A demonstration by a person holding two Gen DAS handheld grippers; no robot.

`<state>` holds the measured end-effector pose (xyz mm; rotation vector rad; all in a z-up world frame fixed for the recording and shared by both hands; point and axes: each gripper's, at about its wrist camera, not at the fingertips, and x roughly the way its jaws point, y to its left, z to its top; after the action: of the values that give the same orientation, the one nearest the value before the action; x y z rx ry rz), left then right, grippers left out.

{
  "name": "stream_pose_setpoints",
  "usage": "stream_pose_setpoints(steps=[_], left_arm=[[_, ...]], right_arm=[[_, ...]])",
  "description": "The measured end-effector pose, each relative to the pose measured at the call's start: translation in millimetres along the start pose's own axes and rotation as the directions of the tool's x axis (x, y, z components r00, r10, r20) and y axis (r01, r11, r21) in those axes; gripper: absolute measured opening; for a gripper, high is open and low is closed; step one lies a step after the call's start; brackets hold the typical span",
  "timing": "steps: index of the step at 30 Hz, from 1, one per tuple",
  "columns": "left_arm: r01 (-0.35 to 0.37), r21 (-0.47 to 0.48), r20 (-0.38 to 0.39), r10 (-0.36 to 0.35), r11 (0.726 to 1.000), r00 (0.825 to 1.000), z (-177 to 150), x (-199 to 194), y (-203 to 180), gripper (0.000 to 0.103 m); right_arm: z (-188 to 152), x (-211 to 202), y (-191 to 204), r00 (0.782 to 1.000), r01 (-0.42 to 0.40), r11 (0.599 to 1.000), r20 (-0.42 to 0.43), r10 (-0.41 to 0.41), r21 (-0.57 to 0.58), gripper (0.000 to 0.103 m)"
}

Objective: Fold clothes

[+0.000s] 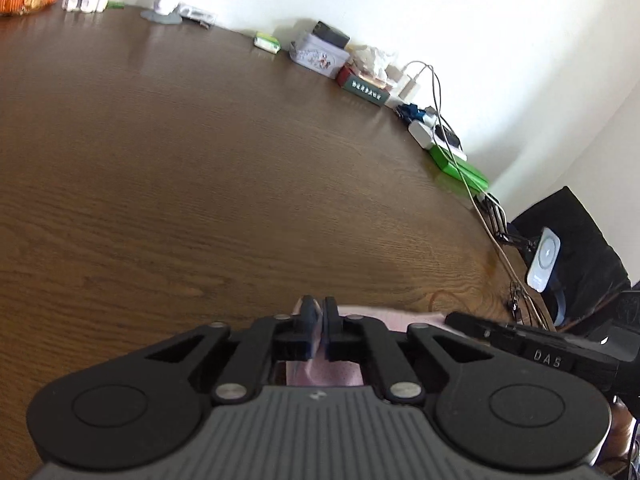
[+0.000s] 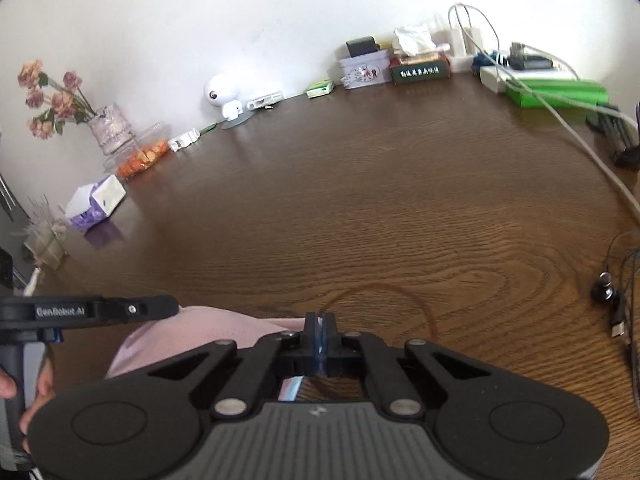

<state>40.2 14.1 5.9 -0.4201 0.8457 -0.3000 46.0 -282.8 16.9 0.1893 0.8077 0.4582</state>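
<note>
The wooden table (image 2: 360,200) spreads out ahead of both grippers, its middle bare, with clutter only along the far edge by the wall. One pink garment (image 2: 208,332) lies at the near edge, right under and just behind the tools, mostly hidden by their bodies. There are two grippers. The left gripper (image 1: 320,312) has its fingers drawn together with pink cloth showing between and below them, so it appears to be pinching the garment. The right gripper (image 2: 320,326) is also closed to a thin slit; a pale sliver sits in the gap and cloth lies just to its left, so it probably holds an edge too, though the view does not settle that. Far ahead stand one white round camera (image 2: 224,96), one vase of flowers (image 2: 108,128), one tissue box (image 2: 96,204), one patterned tin (image 2: 364,72) and one green box (image 2: 556,92), with a white cable (image 2: 592,152) trailing off to the right. The risks, as I judge them: a thin pinch may let the cloth slip out when it is lifted or carried forward; uneven pulls from the two tools would skew the fold; and a wide sweep to the right could snag the cable or the small black plugs (image 2: 604,288) beside it.
</note>
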Motion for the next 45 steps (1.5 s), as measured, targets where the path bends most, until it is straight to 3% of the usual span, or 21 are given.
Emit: stream_pose_setpoints(steps=[1, 3, 7, 10, 12, 14, 16, 18, 22, 24, 25, 27, 29, 31, 34, 36, 38, 45], left_arm=[[0.007, -0.003, 0.01, -0.007, 1.0, 1.0, 0, -6, 1, 0.011], [0.024, 0.012, 0.041, -0.025, 1.0, 0.999, -3, -21, 2, 0.05], [0.006, 0.062, 0.021, -0.008, 0.998, 1.0, -13, -31, -1, 0.051], [0.009, 0.104, -0.026, -0.006, 0.995, 1.0, -26, -34, -4, 0.05], [0.026, 0.146, -0.027, -0.022, 0.989, 0.999, -37, -42, -6, 0.052], [0.059, 0.174, -0.02, -0.057, 0.983, 0.998, -48, -53, -7, 0.057], [0.089, 0.203, -0.006, -0.09, 0.975, 0.996, -59, -62, -9, 0.068], [0.091, 0.24, -0.006, -0.093, 0.966, 0.996, -69, -65, -14, 0.071], [0.081, 0.28, -0.012, -0.081, 0.957, 0.997, -78, -60, -20, 0.066], [0.065, 0.284, -0.015, -0.064, 0.957, 0.998, -80, -58, -19, 0.05], [0.057, 0.286, -0.016, -0.055, 0.956, 0.998, -81, -57, -19, 0.049], [0.054, 0.3, -0.021, -0.05, 0.953, 0.999, -82, -58, -17, 0.041], [0.058, 0.32, -0.019, -0.055, 0.946, 0.998, -85, -59, -16, 0.038], [0.055, 0.356, -0.006, -0.056, 0.933, 0.998, -90, -61, -16, 0.037], [0.047, 0.404, 0.022, -0.061, 0.913, 0.998, -97, -61, -17, 0.033], [0.024, 0.408, 0.033, -0.041, 0.913, 0.999, -97, -59, -17, 0.012], [0.023, 0.398, 0.029, -0.038, 0.917, 0.999, -93, -58, -13, 0.009], [-0.008, 0.453, 0.009, 0.005, 0.891, 1.0, -73, -41, -21, 0.007]], right_arm=[[0, -4, 1, 1.0, 0.006, 1.0, 0.018, -0.006, -0.014, 0.002], [2, -18, 1, 0.998, -0.032, 0.999, 0.055, 0.033, -0.023, 0.009], [2, -33, 9, 0.991, -0.107, 0.989, 0.069, 0.115, -0.104, 0.027], [-4, -19, 19, 0.997, -0.075, 0.982, -0.016, 0.074, -0.173, 0.029], [-10, -20, 20, 0.999, -0.044, 0.98, -0.018, 0.041, -0.196, 0.032], [-17, -31, 20, 0.999, -0.031, 0.974, 0.004, 0.033, -0.224, 0.043], [-25, -44, 19, 0.999, -0.035, 0.967, 0.02, 0.042, -0.253, 0.046], [-35, -52, 21, 0.997, -0.076, 0.954, 0.008, 0.082, -0.289, 0.054], [-57, -62, 29, 0.992, -0.124, 0.921, -0.025, 0.124, -0.368, 0.058], [-63, -60, 33, 0.993, -0.119, 0.918, -0.039, 0.113, -0.378, 0.057], [-65, -61, 35, 0.993, -0.118, 0.919, -0.037, 0.112, -0.377, 0.056], [-69, -61, 37, 0.993, -0.116, 0.917, -0.035, 0.112, -0.381, 0.048], [-72, -60, 38, 0.993, -0.117, 0.911, -0.031, 0.114, -0.396, 0.036], [-75, -59, 38, 0.993, -0.117, 0.902, -0.026, 0.116, -0.415, 0.035], [-76, -58, 39, 0.992, -0.123, 0.891, -0.026, 0.124, -0.437, 0.018], [-76, -56, 40, 0.992, -0.126, 0.888, -0.027, 0.127, -0.442, 0.012], [-74, -55, 41, 0.992, -0.123, 0.89, -0.026, 0.125, -0.439, 0.008], [-61, -44, 43, 0.996, -0.089, 0.906, -0.025, 0.086, -0.413, 0.006]])
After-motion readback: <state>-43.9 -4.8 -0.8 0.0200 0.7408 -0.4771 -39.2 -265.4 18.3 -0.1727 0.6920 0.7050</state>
